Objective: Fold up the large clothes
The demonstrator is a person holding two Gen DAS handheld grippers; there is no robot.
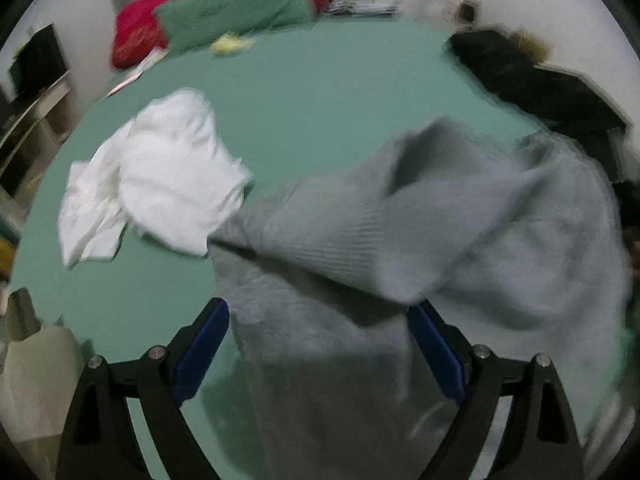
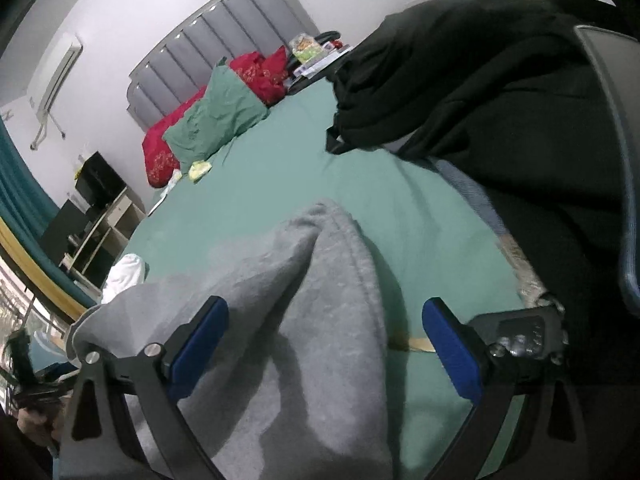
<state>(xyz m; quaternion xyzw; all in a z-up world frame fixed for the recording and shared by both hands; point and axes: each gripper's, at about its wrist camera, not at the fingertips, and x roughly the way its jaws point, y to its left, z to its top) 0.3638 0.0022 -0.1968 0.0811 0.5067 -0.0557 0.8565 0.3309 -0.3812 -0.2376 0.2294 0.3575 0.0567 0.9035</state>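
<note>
Grey sweatshirt [image 1: 360,240]: lying crumpled on the green bed sheet [image 1: 320,92], filling the lower centre and right of the left wrist frame, blurred. Left gripper [image 1: 318,316]: jaws standing wide apart, blue pads flanking the grey fabric, not clamping it. Right gripper [image 2: 324,316]: jaws likewise spread wide, grey sweatshirt [image 2: 304,320] bunching between them, nothing pinched. White garment [image 1: 160,176]: sitting at the left, just beside the grey one. Black clothing [image 2: 480,92]: occupying the upper right.

The sweater [image 2: 304,320] is grey cloth, fuzzy and matt, ribbed in part. The sheet [image 1: 304,92] is smooth matt green cloth. The gripper [image 2: 324,320] has matt black plastic arms, blue pads [image 2: 452,352] and shiny metal screws.
</note>
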